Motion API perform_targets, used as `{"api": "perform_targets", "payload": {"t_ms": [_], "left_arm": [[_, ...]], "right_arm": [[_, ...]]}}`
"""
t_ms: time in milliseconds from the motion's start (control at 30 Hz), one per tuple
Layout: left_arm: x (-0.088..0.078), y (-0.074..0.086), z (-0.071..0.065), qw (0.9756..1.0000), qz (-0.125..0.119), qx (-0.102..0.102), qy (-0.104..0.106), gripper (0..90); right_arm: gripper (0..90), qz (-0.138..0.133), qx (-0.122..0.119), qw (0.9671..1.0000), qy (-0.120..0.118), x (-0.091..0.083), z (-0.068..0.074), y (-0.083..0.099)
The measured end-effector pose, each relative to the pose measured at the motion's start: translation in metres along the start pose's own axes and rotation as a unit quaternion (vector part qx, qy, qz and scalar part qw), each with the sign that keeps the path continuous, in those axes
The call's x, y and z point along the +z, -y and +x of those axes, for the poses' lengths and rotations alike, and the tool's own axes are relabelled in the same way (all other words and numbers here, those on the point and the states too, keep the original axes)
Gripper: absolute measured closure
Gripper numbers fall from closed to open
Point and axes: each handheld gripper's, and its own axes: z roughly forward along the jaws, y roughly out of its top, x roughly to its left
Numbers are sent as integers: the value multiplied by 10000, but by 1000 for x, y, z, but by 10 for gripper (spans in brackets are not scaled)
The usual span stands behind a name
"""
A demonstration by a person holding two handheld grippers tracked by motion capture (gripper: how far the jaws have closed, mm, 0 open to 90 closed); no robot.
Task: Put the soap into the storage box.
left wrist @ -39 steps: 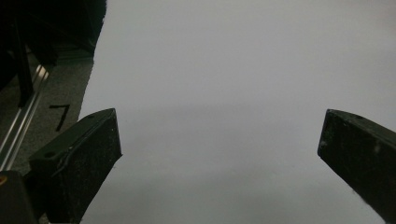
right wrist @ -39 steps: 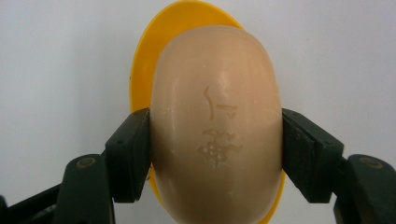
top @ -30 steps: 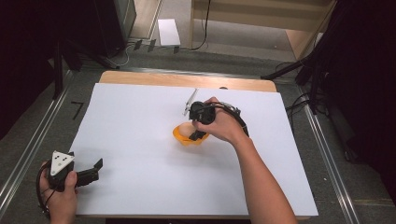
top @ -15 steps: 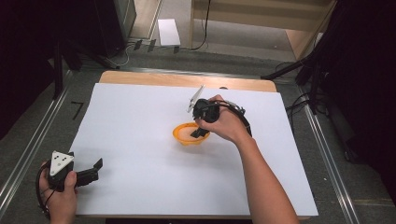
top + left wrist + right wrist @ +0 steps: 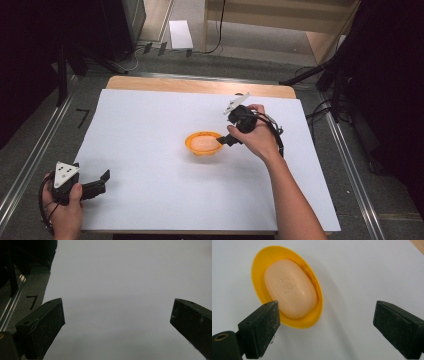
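Note:
A yellow-orange soap dish (image 5: pixel 190 146) rests on the white paper near the middle of the table, with a pale peach soap bar (image 5: pixel 204 142) lying in it. My right gripper (image 5: pixel 223 141) sits just right of the dish, and its jaws have just been opening. In the right gripper view the dish (image 5: pixel 316 313) and soap (image 5: pixel 290 288) lie ahead at the left, the right gripper (image 5: pixel 326 308) stands open, and its pads press on nothing. My left gripper (image 5: pixel 101 181) rests open at the paper's near left corner, its left gripper (image 5: pixel 117 307) jaws wide over bare paper.
A large white paper sheet (image 5: pixel 150 120) covers the wooden table (image 5: pixel 200 86). Metal rails run along both sides on the grey floor. A black tape mark (image 5: pixel 32 301) lies on the floor left of the paper.
My right hand has drawn away to the right of the dish and its jaws have opened. The dish and soap stay on the paper. The left hand has not moved.

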Motion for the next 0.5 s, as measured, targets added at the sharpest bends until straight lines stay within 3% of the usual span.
{"api": "perform_targets", "payload": {"t_ms": [133, 300, 500], "left_arm": [[0, 0, 0, 10000, 12, -3, -4, 0], [1, 0, -1, 10000, 8, 24, -16, 0], [1, 0, -1, 10000, 5, 22, -25, 0]], "right_arm": [[0, -192, 507, 9982, 257, -9, -2, 26], [0, -253, 835, 9944, 590, -17, -3, 58], [0, -411, 1182, 9894, 736, -28, -2, 94]]}}
